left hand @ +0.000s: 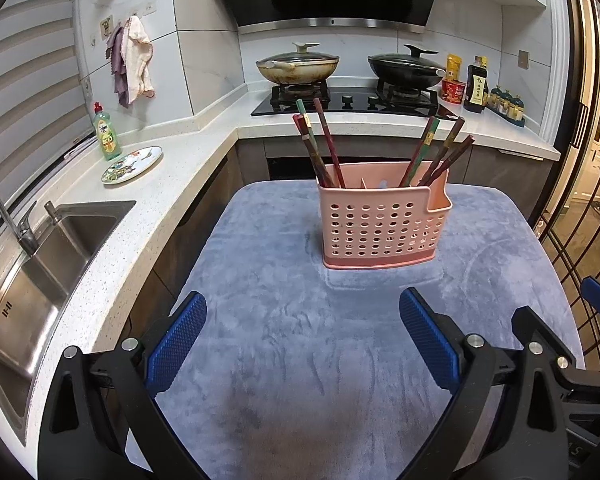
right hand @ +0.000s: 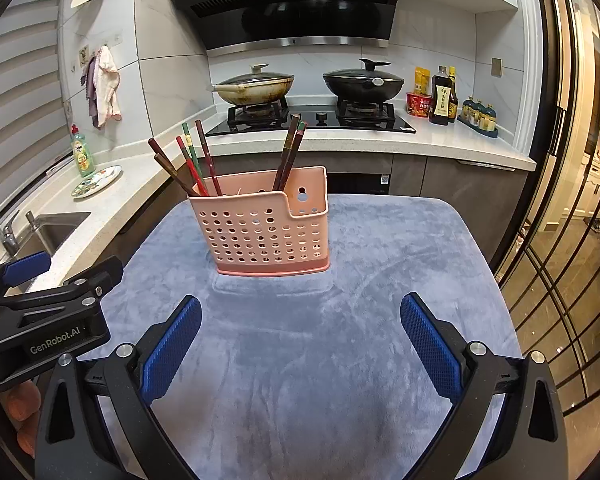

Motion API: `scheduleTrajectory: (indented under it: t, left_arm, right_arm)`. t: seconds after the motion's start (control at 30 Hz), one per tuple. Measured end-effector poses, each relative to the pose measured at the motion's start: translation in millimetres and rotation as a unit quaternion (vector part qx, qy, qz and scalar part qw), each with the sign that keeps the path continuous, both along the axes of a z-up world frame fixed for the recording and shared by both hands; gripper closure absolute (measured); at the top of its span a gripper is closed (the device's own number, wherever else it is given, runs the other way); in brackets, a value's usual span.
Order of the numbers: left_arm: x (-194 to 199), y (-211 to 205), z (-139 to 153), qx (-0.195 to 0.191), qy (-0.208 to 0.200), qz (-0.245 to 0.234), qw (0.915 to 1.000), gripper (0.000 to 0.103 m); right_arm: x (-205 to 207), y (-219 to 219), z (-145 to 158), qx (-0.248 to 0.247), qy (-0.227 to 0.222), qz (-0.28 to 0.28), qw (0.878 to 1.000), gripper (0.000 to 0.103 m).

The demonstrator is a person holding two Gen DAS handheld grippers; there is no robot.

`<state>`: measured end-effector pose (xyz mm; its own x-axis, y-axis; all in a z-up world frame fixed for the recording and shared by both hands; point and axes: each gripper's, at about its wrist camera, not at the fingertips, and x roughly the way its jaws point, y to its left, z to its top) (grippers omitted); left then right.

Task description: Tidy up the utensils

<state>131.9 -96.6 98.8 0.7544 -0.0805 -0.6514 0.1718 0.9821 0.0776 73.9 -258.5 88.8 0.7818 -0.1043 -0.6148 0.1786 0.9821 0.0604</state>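
Observation:
A pink perforated utensil holder stands upright on a table under a grey-blue cloth. Several dark red and green chopsticks lean in its left compartment and several more in its right one. The holder and its chopsticks also show in the right wrist view. My left gripper is open and empty, a short way in front of the holder. My right gripper is open and empty, also in front of it, to the right of the left one.
A steel sink with a tap lies at the left, with a dish soap bottle and a patterned plate on the counter. Two lidded woks sit on the stove behind. A glass door stands at the right.

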Motion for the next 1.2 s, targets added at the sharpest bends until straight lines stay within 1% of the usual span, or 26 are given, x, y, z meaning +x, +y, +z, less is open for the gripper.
scheduleTrajectory:
  t: [1.07,1.2]
  left_arm:
    - [-2.7,-3.7,-1.6,0.004,-0.002,-0.005,1.0,0.01]
    - [0.2,-1.3,-3.7,0.002,-0.002,0.002,1.0,0.01]
  right_arm:
    - [-0.4,-1.9,-2.7,-0.001,0.001,-0.002,1.0,0.007]
    - [0.1,-2.2,-3.0,-0.002,0.0,-0.002,1.0,0.007]
